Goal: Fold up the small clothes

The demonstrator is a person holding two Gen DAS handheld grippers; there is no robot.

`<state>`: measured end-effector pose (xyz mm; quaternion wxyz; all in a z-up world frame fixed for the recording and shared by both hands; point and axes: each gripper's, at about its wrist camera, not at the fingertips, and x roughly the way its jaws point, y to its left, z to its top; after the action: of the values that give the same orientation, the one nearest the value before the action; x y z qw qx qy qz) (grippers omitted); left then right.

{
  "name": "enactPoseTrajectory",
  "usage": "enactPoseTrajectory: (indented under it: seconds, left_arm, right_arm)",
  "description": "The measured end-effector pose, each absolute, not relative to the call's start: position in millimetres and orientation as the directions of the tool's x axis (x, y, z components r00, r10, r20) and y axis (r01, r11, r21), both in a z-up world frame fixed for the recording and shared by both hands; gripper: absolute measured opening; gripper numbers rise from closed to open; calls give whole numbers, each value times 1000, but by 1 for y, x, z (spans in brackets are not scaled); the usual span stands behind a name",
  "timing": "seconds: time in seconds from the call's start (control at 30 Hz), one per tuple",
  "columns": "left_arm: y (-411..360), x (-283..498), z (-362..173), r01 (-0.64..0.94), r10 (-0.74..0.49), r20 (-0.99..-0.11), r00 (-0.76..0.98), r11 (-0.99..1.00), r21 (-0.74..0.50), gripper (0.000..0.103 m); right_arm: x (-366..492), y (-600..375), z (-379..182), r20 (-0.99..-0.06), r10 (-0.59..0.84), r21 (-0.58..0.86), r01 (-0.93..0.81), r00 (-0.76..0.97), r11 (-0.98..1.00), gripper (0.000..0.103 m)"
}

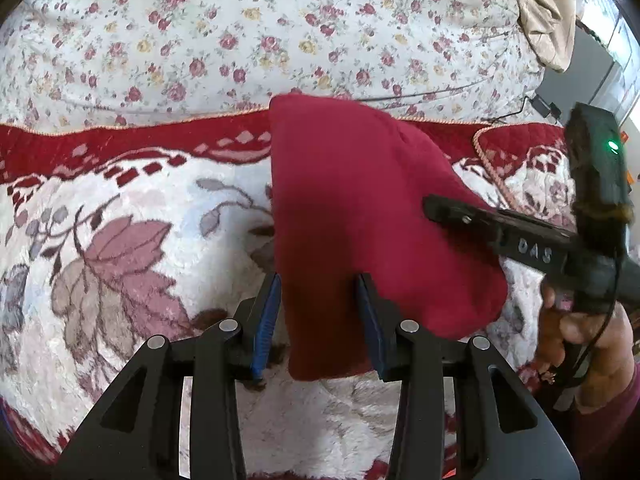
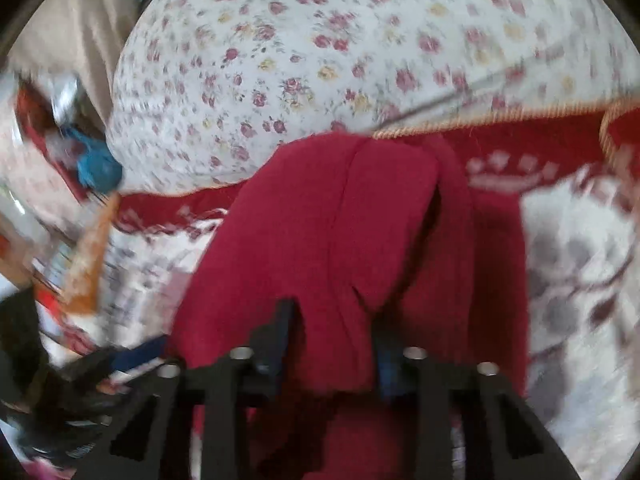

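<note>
A dark red small garment [image 1: 360, 216] lies folded on a white and red flowered blanket [image 1: 132, 248]. My left gripper [image 1: 320, 312] has its jaws apart, one on each side of the garment's near edge, not pinching it. My right gripper [image 1: 444, 208] reaches in from the right over the garment, held by a hand [image 1: 588, 336]. In the blurred right wrist view the right gripper [image 2: 332, 340] has its jaws apart around a raised fold of the red garment [image 2: 360, 232]; whether it grips the cloth is unclear.
A rose-print bedspread [image 1: 260, 40] lies beyond the blanket's red border [image 1: 120, 140]. A beige cloth [image 1: 544, 12] hangs at the top right. A black cable [image 1: 516, 108] runs along the far edge. Blurred clutter, blue [image 2: 98, 168] and orange [image 2: 90, 264], lies left.
</note>
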<state>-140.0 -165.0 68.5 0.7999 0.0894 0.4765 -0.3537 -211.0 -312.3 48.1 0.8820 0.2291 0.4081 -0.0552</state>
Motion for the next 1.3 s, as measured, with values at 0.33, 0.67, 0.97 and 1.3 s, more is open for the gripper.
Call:
enactPoseTrajectory:
  seconds: [0.33, 0.67, 0.97, 1.3]
  left_arm:
    - [-178, -135, 59, 664, -505, -804, 315, 722, -194, 50]
    - [-179, -134, 57, 660, -491, -796, 353, 734, -160, 52]
    - [-178, -130, 55, 657, -501, -790, 353, 734, -172, 60]
    - [-177, -134, 57, 651, -478, -792, 379, 746, -139, 60]
  right_arm:
    - [-233, -325, 54, -808, -98, 97, 295, 581, 950, 17]
    - [-237, -334, 89, -736, -111, 193, 364, 668, 911, 45]
    - [-165, -352, 31, -817, -101, 182, 421, 568, 889, 45]
    - [-216, -319, 67, -784, -102, 164, 363, 612, 917, 44]
